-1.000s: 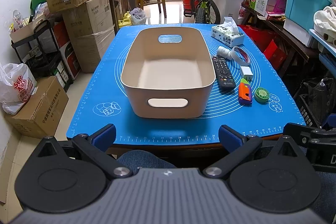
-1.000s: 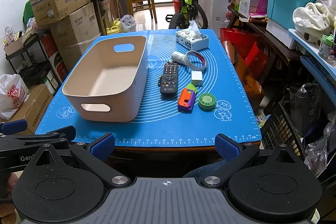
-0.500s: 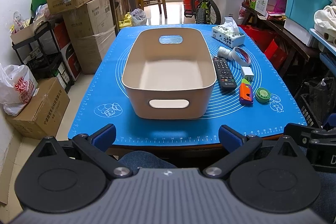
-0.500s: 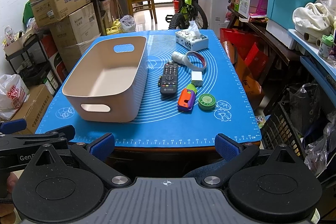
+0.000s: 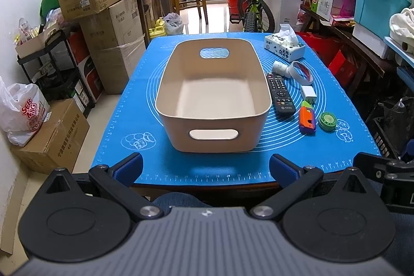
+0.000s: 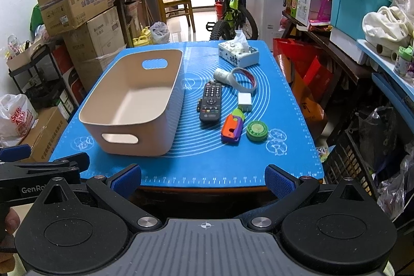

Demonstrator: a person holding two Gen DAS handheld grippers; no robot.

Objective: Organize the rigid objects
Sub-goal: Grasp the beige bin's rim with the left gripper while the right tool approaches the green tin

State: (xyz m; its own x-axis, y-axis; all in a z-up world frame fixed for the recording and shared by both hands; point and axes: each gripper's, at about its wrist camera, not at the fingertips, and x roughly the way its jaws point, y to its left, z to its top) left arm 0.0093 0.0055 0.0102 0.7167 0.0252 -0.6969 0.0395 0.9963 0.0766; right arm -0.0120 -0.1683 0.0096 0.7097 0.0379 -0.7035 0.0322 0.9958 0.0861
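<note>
Both claws, left claw [image 5: 205, 163] and right claw [image 6: 203, 173], spread wide, empty, short of desk [image 6: 233, 172]. Beige bin [image 5: 214, 92] empty, ready for remote [image 6: 211, 102], probably toy knife [image 6: 232, 127].

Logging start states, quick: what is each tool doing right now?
Left tool: open, holding nothing, short of the bin.
Right tool: open, holding nothing, at the table's near edge.

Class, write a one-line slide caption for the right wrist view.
Open right claw faces an empty beige bin beside a remote on the blue mat.
</note>
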